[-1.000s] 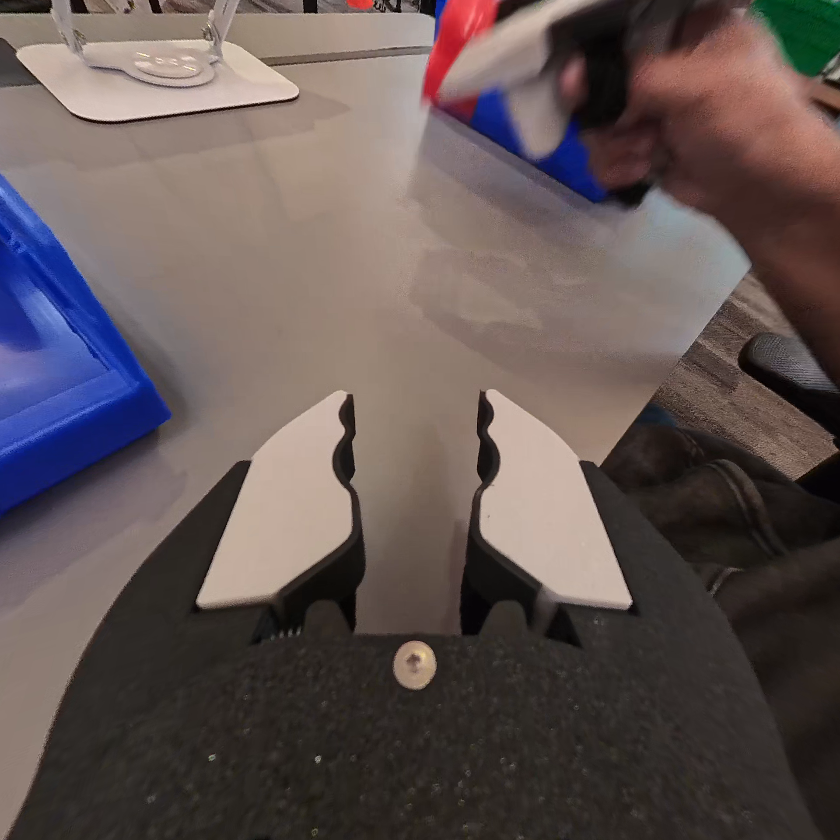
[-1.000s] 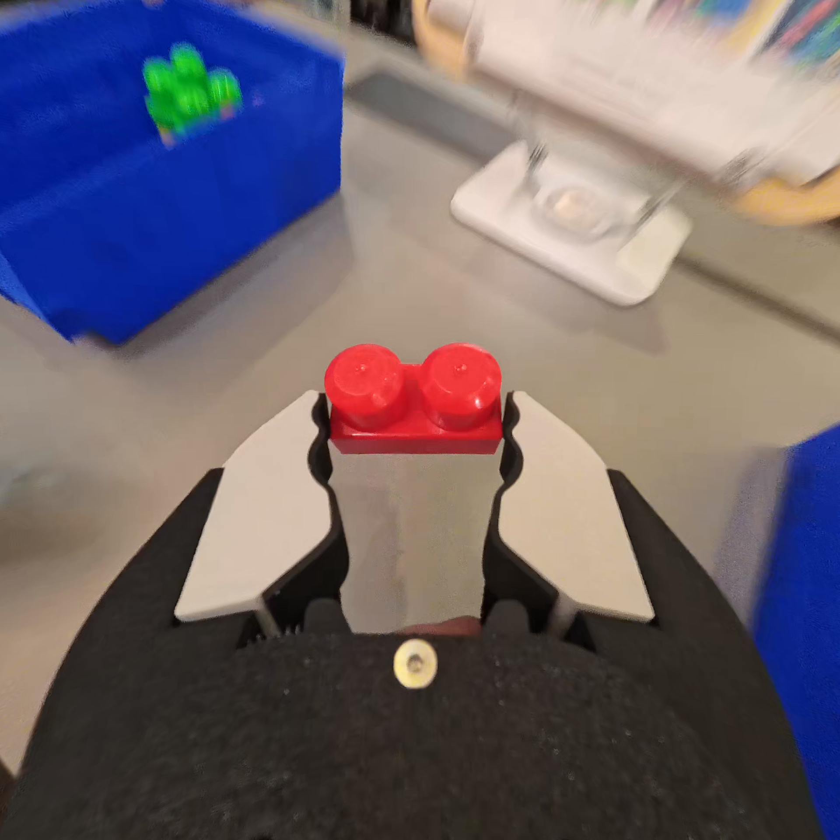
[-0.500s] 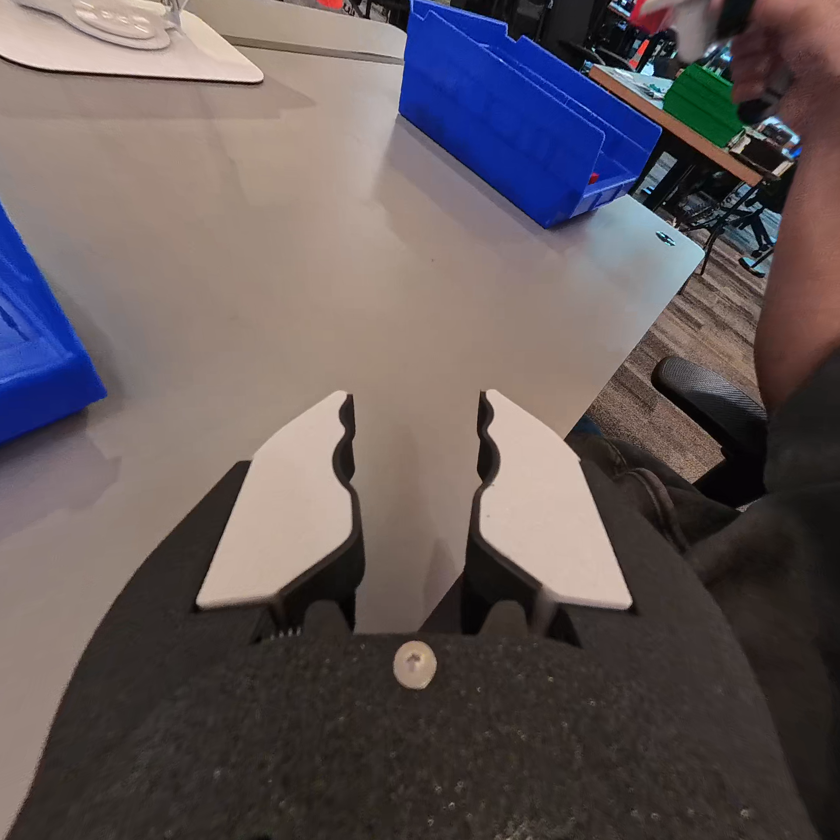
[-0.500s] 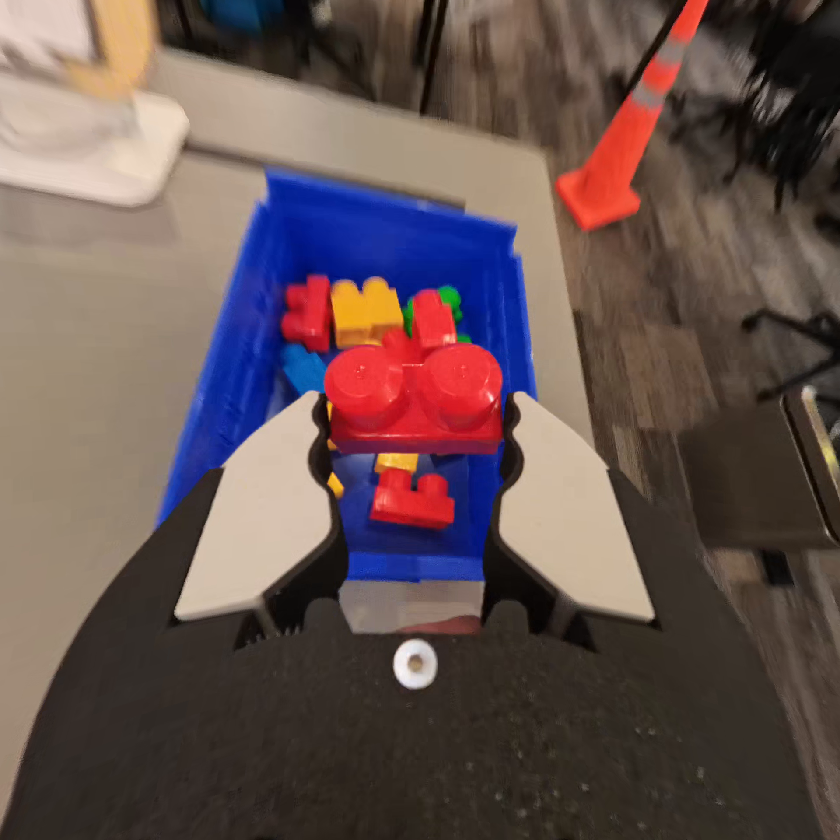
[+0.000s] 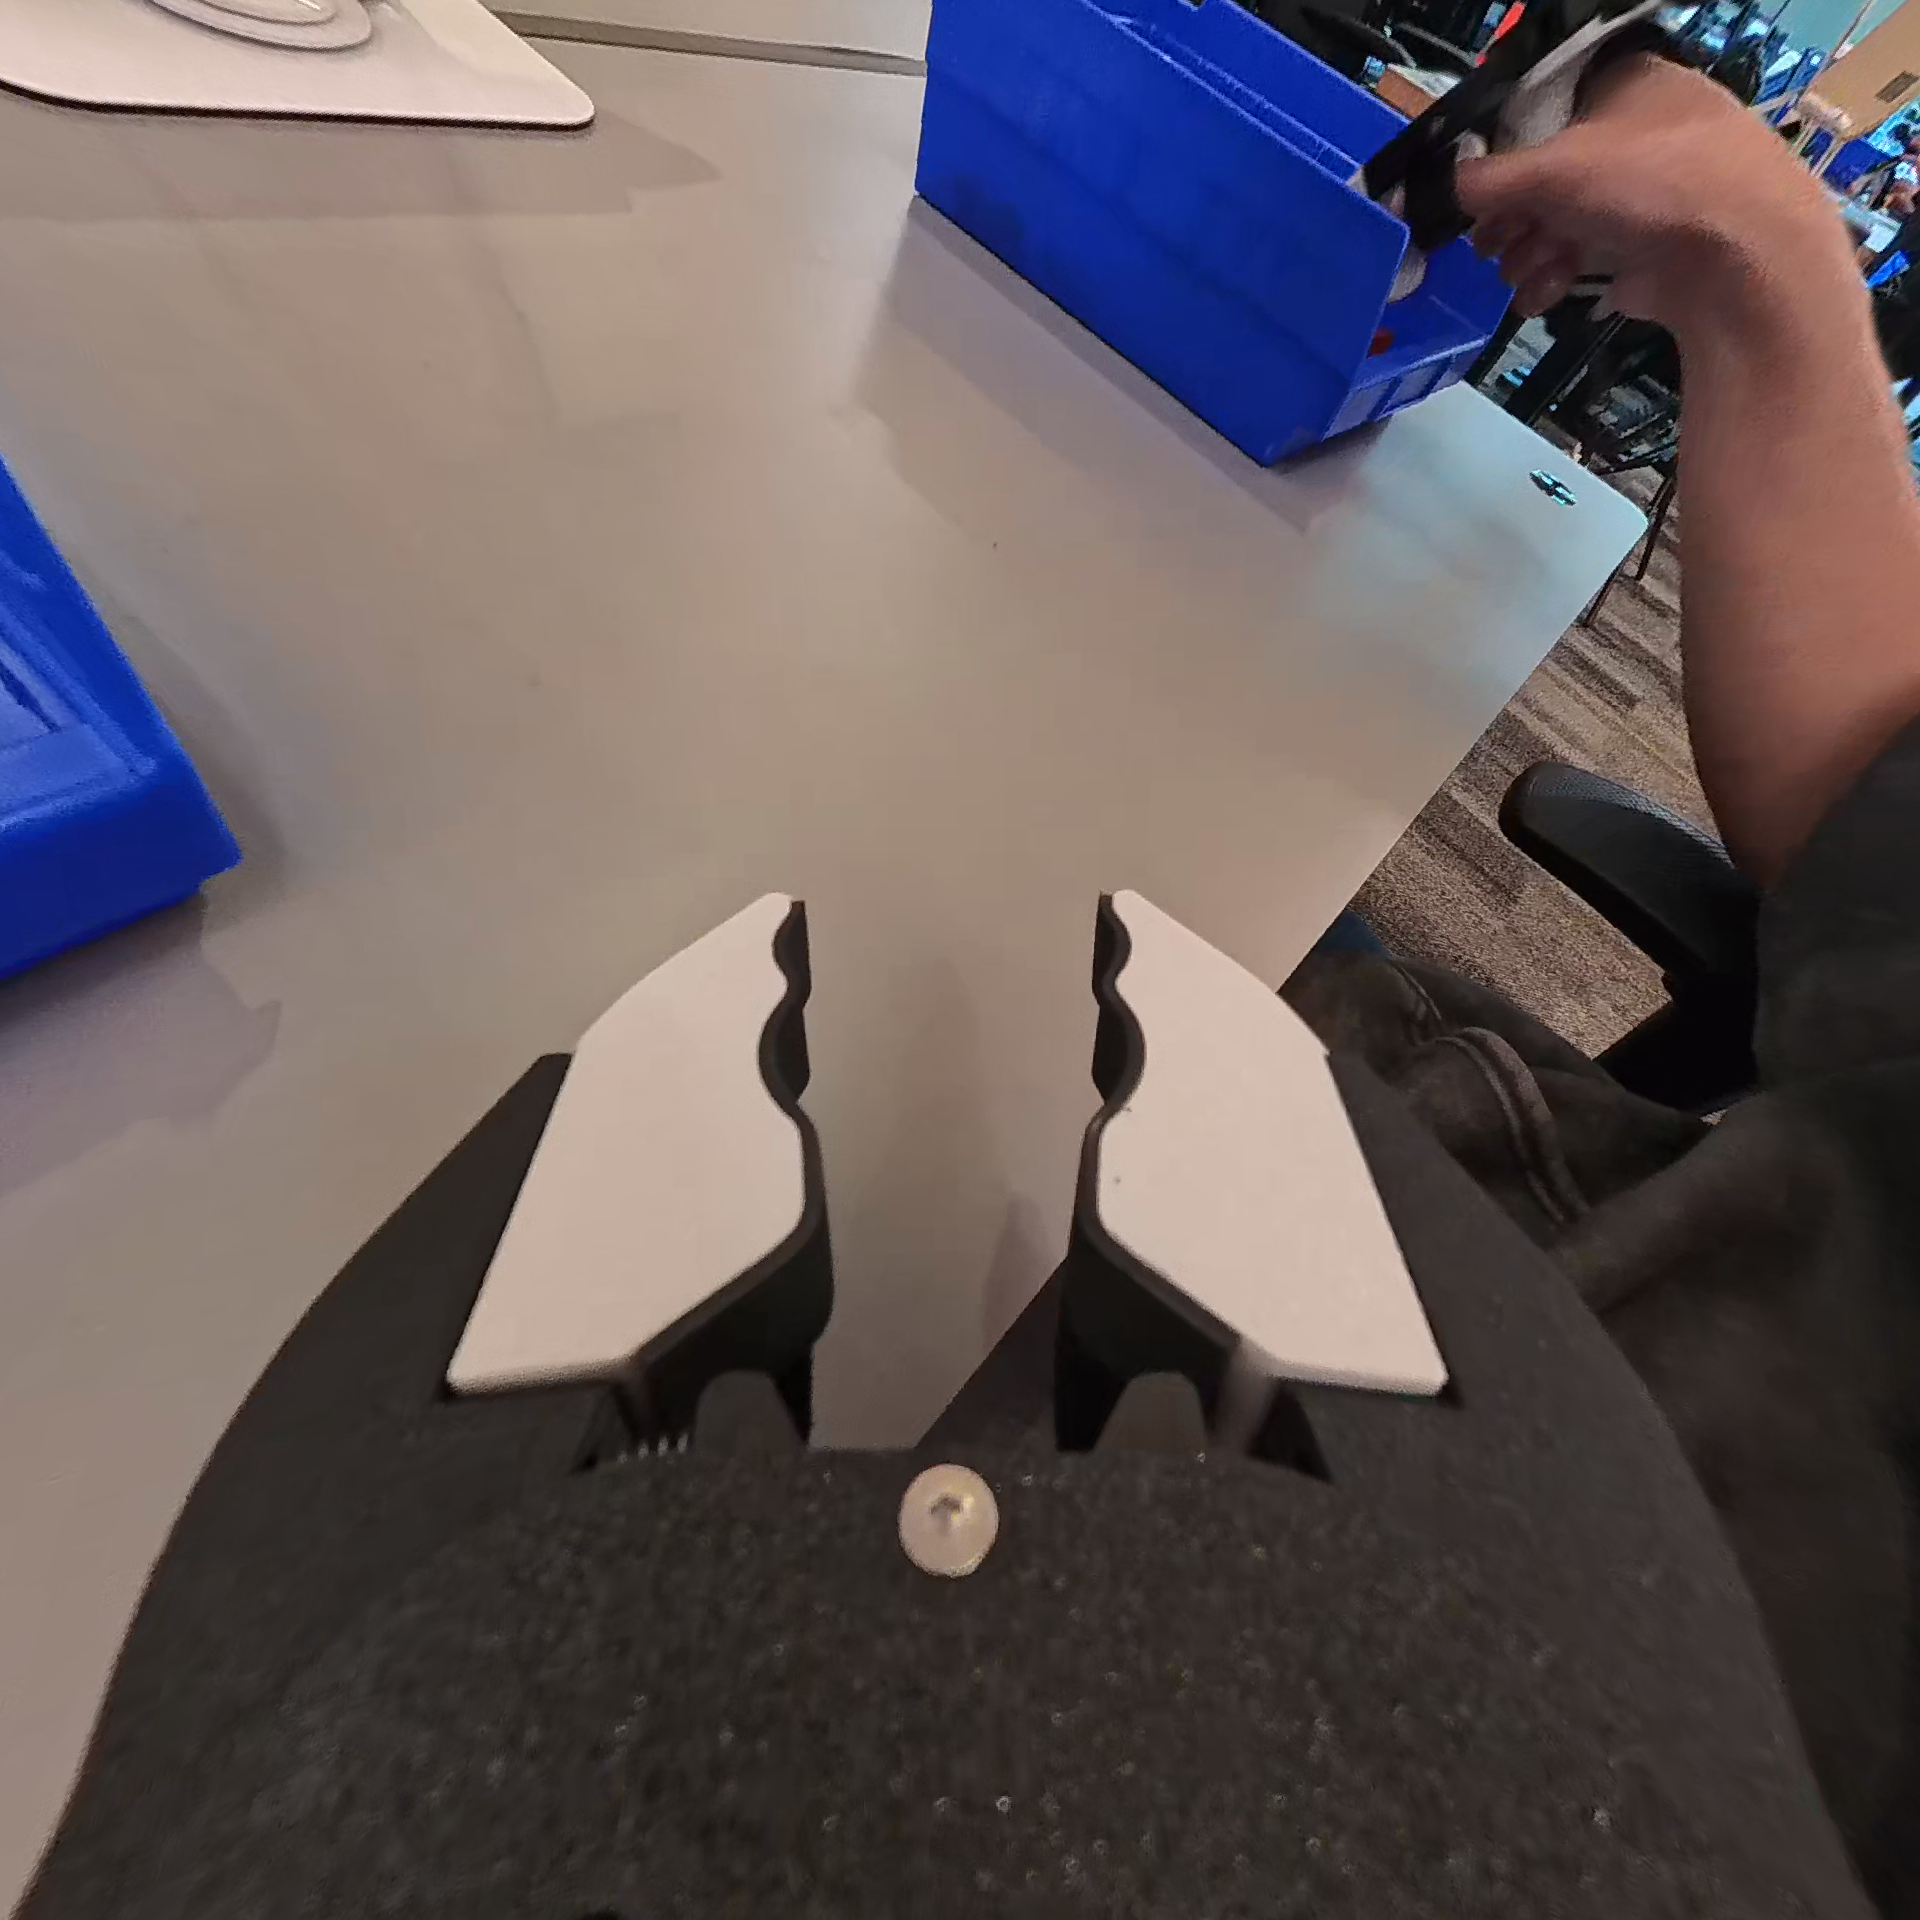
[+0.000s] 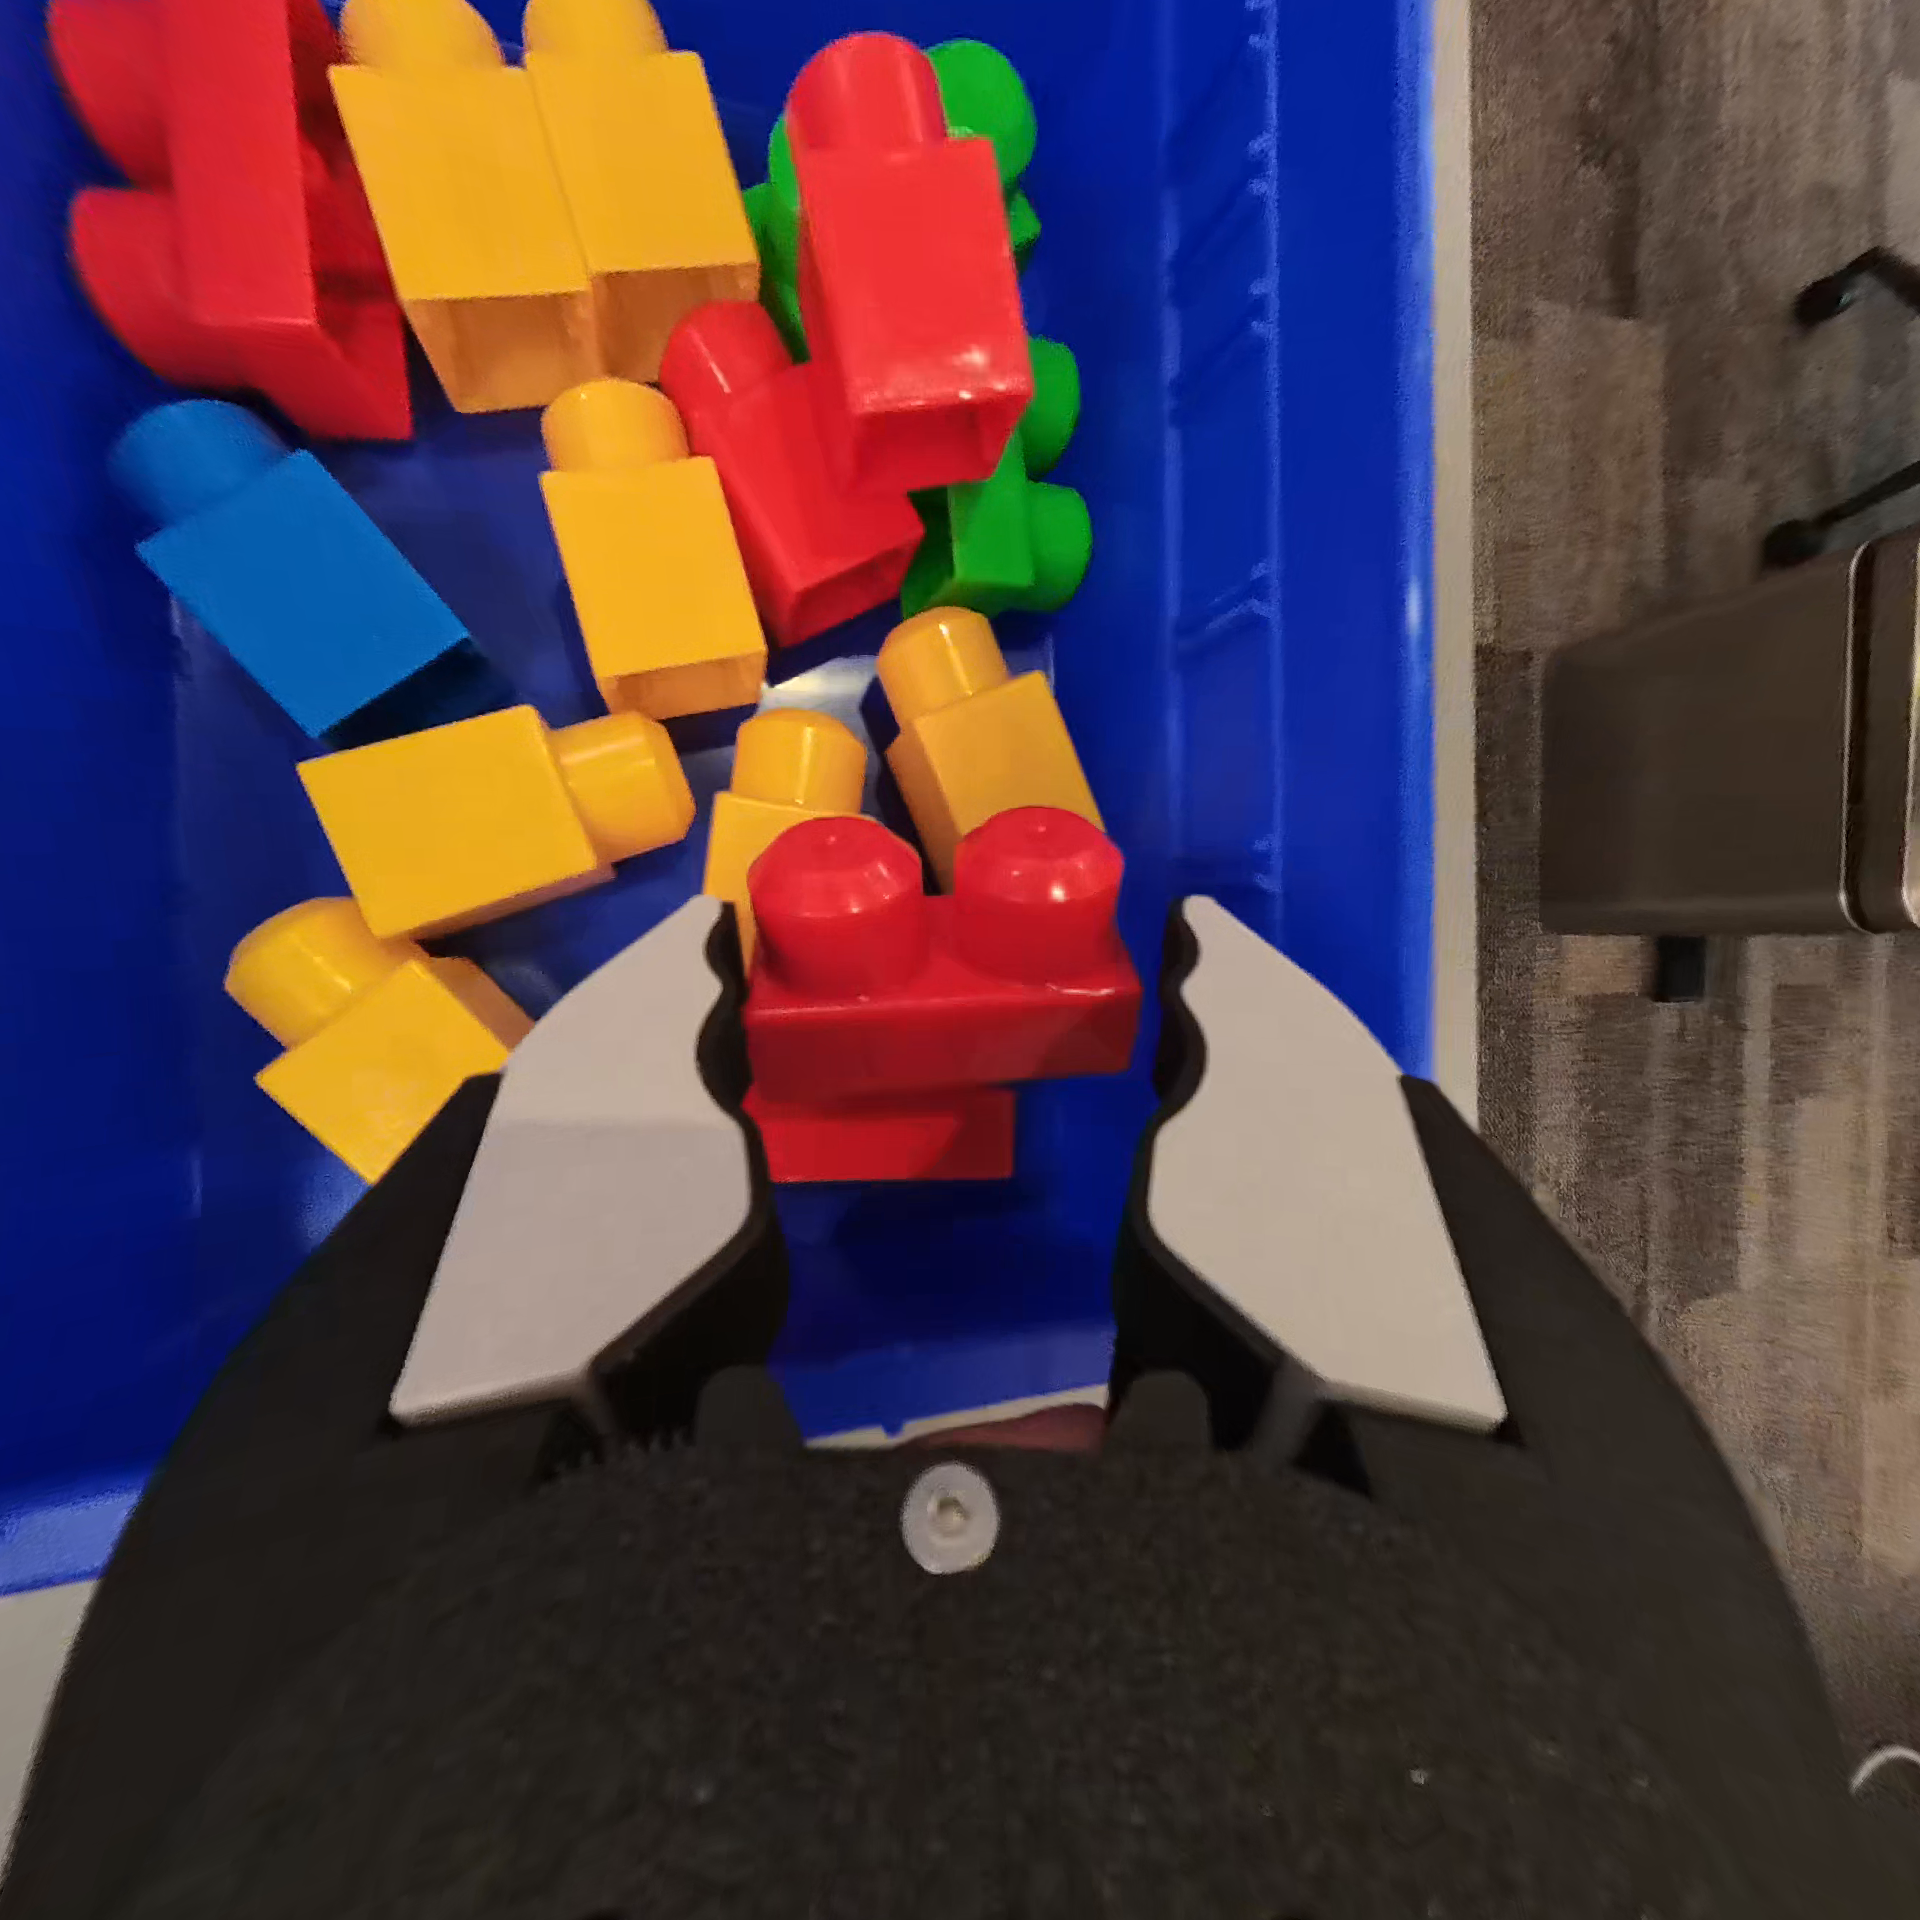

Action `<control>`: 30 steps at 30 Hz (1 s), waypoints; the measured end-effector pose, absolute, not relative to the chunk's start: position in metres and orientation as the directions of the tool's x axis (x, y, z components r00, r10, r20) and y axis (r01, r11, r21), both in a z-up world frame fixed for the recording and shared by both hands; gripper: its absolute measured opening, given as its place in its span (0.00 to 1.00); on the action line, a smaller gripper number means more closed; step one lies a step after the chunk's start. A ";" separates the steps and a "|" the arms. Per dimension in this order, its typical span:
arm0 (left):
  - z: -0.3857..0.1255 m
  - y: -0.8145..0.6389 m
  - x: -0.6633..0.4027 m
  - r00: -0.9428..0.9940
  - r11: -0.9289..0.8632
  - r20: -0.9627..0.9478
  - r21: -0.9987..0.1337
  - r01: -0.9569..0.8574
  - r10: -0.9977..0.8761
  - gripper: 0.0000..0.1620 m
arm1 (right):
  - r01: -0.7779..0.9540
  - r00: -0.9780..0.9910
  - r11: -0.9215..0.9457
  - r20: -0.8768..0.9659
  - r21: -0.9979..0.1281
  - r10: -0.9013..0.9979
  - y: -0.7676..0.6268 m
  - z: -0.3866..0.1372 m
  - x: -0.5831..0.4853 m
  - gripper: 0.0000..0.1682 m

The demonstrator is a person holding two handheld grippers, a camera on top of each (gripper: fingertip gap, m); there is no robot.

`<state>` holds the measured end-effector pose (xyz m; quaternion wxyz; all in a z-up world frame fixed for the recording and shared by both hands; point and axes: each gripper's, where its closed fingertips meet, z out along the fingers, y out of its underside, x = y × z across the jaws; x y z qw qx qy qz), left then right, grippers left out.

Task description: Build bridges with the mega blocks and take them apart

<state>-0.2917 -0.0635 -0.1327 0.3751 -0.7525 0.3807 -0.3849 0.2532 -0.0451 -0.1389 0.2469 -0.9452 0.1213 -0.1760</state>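
My right gripper is shut on a red two-stud block and holds it, slightly tilted, over a blue bin. The bin holds several loose blocks: yellow ones, red ones, green ones and a blue one. Another red block lies in the bin right under the held one. My left gripper is open and empty, low over the grey table near its front edge. In the left wrist view the right gripper, in a person's hand, hangs over the same bin.
A second blue bin sits at the table's left. A white stand base is at the back left. The table edge runs down the right, with a black chair and floor beyond. A dark box stands on the floor beside the bin. The tips of one gripper are about 55 cm away from the tips of the other.
My right gripper swung with the red block from over the table to above the block bin, then moved down close to it. My left gripper stayed open and shifted a little.
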 end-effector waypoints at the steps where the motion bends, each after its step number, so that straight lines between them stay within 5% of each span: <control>1: -0.133 -0.063 -0.292 0.416 -0.427 0.290 -0.857 -0.287 -0.862 0.32 | -0.144 0.898 -0.849 0.293 -0.508 -0.327 -0.050 -0.134 0.257 0.50; 8: -0.136 -0.063 -0.294 0.423 -0.433 0.291 -0.853 -0.291 -0.858 0.32 | 0.015 0.879 -0.553 0.275 -0.833 -0.390 -0.068 0.018 0.222 0.44; 12: -0.135 -0.063 -0.293 0.425 -0.434 0.291 -0.852 -0.292 -0.857 0.32 | 0.088 0.985 -0.299 0.128 -0.950 -0.119 -0.054 0.062 0.123 0.42; 15: -0.132 -0.059 -0.295 0.438 -0.426 0.279 -0.859 -0.284 -0.855 0.32 | -0.124 0.931 -0.154 -0.168 -0.980 0.323 -0.043 0.042 0.006 0.39; 17: -0.129 -0.056 -0.298 0.453 -0.424 0.273 -0.863 -0.275 -0.849 0.32 | -0.227 0.788 -0.253 -0.330 -0.940 0.519 -0.049 -0.006 -0.061 0.39; 21: -0.125 -0.049 -0.305 0.480 -0.437 0.281 -0.863 -0.253 -0.831 0.32 | -0.202 0.790 -0.324 -0.349 -0.924 0.503 -0.059 -0.084 -0.092 0.40; 30: -0.066 0.033 -0.356 0.737 -0.391 0.058 -0.874 -0.288 -0.673 0.30 | -0.113 0.815 -0.350 -0.288 -0.930 0.503 -0.064 -0.104 -0.100 0.36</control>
